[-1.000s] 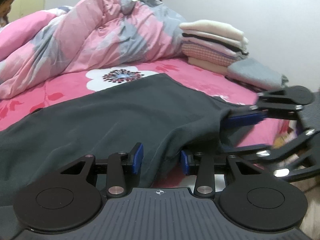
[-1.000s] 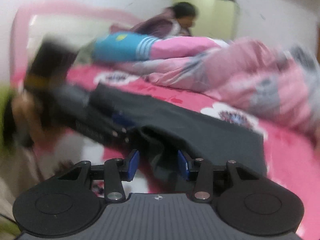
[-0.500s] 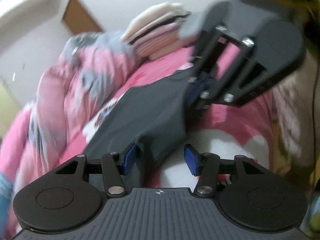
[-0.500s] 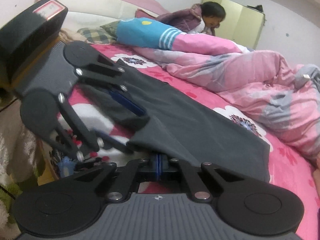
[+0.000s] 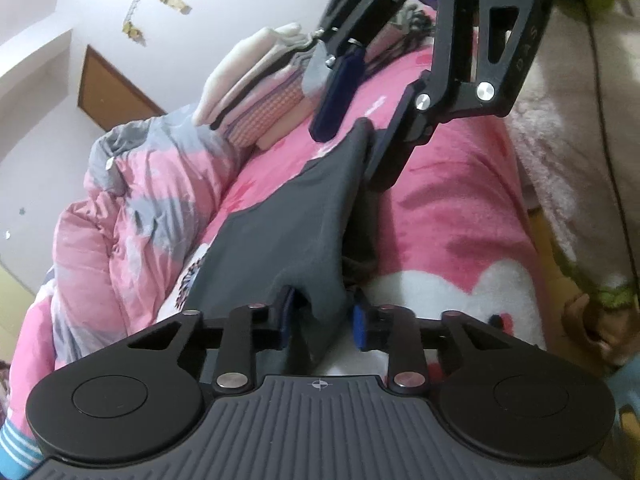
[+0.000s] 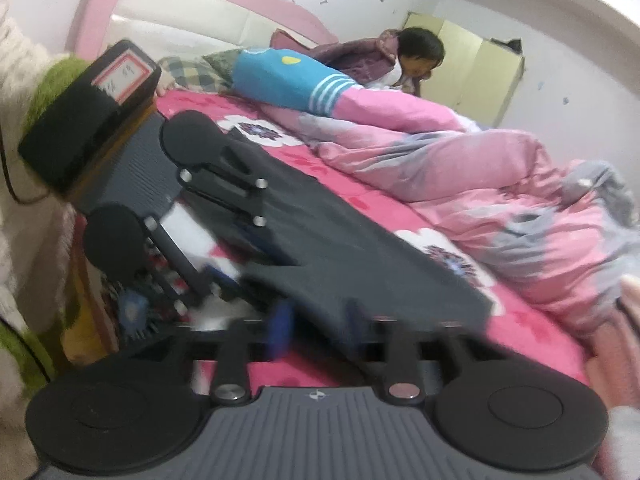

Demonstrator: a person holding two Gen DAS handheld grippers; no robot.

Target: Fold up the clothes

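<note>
A dark grey garment [image 5: 288, 220] lies spread on the pink floral bed sheet [image 5: 452, 216]. My left gripper [image 5: 320, 320] is open, with the garment's near corner bunched loosely between its blue pads. My right gripper [image 5: 352, 120] shows across from it, open, with the garment's far corner lying between its fingers. In the right wrist view the garment [image 6: 360, 240] stretches from my open right gripper [image 6: 316, 320] towards the left gripper [image 6: 224, 248], which is blurred.
A stack of folded clothes [image 5: 256, 92] sits on the bed by the wall. A rumpled pink and grey quilt [image 6: 500, 184] lies along the far side. A child [image 6: 412, 60] lies near the headboard. The bed edge runs on the near side.
My right gripper was shut on the garment's corner half a second ago and has opened. The left gripper has rolled and stays open around the near corner. The garment lies flatter.
</note>
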